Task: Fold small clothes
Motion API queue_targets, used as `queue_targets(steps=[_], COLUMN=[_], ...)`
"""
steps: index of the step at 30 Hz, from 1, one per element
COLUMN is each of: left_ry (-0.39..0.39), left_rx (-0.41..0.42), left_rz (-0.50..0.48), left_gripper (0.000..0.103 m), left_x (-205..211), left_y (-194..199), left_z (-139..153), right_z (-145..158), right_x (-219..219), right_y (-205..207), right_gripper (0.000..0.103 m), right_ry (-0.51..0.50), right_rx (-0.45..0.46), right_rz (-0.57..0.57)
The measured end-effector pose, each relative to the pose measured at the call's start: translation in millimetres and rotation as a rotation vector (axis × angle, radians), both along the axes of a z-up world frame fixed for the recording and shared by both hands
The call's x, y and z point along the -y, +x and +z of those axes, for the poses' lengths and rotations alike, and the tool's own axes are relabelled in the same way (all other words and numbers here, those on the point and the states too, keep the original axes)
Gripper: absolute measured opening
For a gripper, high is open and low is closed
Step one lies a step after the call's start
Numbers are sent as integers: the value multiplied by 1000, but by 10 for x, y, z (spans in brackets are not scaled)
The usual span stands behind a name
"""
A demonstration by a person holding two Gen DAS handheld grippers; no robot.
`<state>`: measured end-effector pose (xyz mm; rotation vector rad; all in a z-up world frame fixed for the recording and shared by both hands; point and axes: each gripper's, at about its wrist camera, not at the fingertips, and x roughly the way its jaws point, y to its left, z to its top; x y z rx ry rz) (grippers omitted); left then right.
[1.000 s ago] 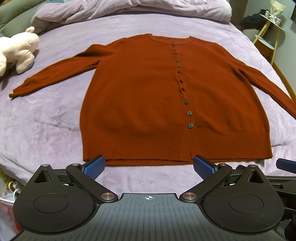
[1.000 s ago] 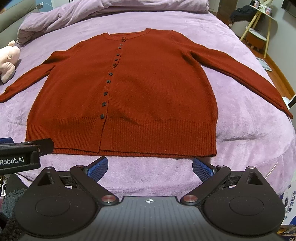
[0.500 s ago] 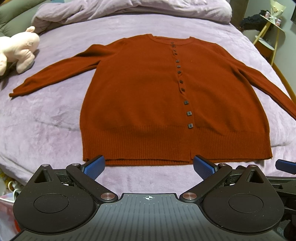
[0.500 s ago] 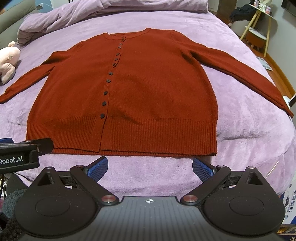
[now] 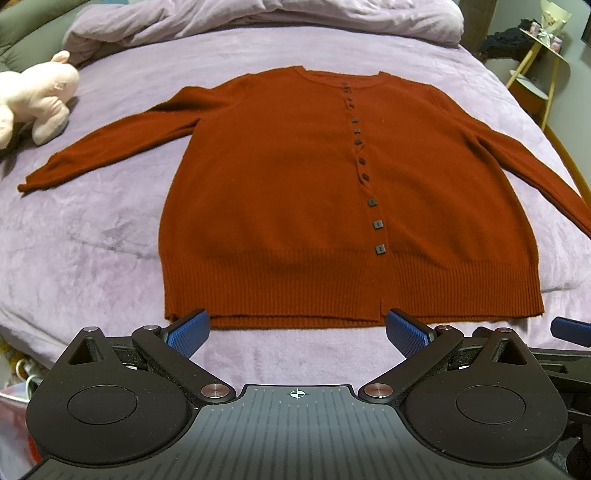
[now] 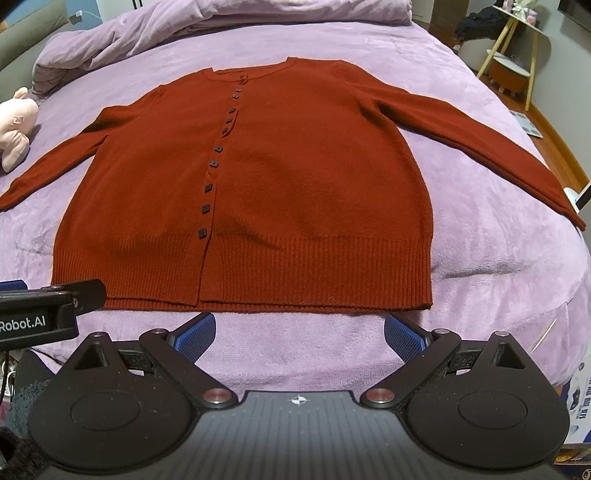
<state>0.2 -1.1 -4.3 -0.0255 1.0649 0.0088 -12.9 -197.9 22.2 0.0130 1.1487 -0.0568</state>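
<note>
A wide bed (image 5: 92, 258) under a lilac fleece blanket (image 6: 498, 266) fills the room from where I stand, with a rumpled duvet (image 5: 258, 18) of the same colour heaped along the far end. Spread flat on the blanket, front side up, lies a rust-red cardigan (image 5: 295, 192), the thing to be folded. It is buttoned down the middle, its ribbed hem (image 6: 314, 273) nearest the grippers and its neckline pointing toward the duvet. Both sleeves are stretched out sideways and angled down toward the near side: the left sleeve (image 5: 110, 147) reaches toward a pink plush toy (image 5: 33, 99) lying near the bed's left edge but stops apart from it, and the right sleeve (image 6: 480, 147) runs out to the bed's right edge. Beyond that edge stands a yellow-legged side table (image 6: 513, 55).

The left gripper (image 5: 297, 328) hangs just short of the hem, its 2 blue fingertips (image 5: 188, 330) spread wide apart and holding nothing. The right gripper (image 6: 299, 332) sits beside it in the same way, also spread wide and holding nothing, its fingertips (image 6: 404, 338) over bare blanket close to the hem. Dark square buttons (image 5: 379, 250) run up the cardigan's front.
</note>
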Motion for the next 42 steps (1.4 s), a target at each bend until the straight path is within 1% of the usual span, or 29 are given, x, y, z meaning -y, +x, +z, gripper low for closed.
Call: queue_targets(steps=[18,24,27,29,30,32,33,34,35,37,38,41,42], left_ry=[-6,-15,-19,-22,-23,-27,-33,-41,-49,-74,-94,-137,-140], left_rx=[-8,-20,-30,-42,-48,-49,-44,-33,-20,0,9,47,66], left_rz=[3,3,1,-1,-3,-6,-9,-11,-11,-7,-5,24,38], left_gripper=[103,103,103,103,103,103,103,103,103,103,103,103,103], left_x=[4,2,3,3,5,0,-8,-26,-45,-97,-130,-222,-242], left_y=[5,30,53,80,95,135,162,195,238,344,413,622,680], left_z=[-26,-49,-71,-93,-102,-121,-128,-136,-150,-195,-227,-332,-365], right_z=[-9,5,31,52,60,67,64,55,36,-17,-69,-244,-304], right_x=[21,110,231,337,421,589,705,820,967,1270,1530,2202,2404], right_y=[11,24,38,43,39,-4,-33,-31,-4,63,111,145,140], right_gripper=[98,98,98,98,98,98,98,98,98,98,98,97,91], right_ry=[6,42,101,158,207,297,335,347,354,376,390,431,444], right_rx=[-3,14,44,84,127,261,351,408,438,454,452,473,485], right_rz=[-13,-33,-54,-74,-83,-84,-89,-104,-137,-235,-341,-591,-661])
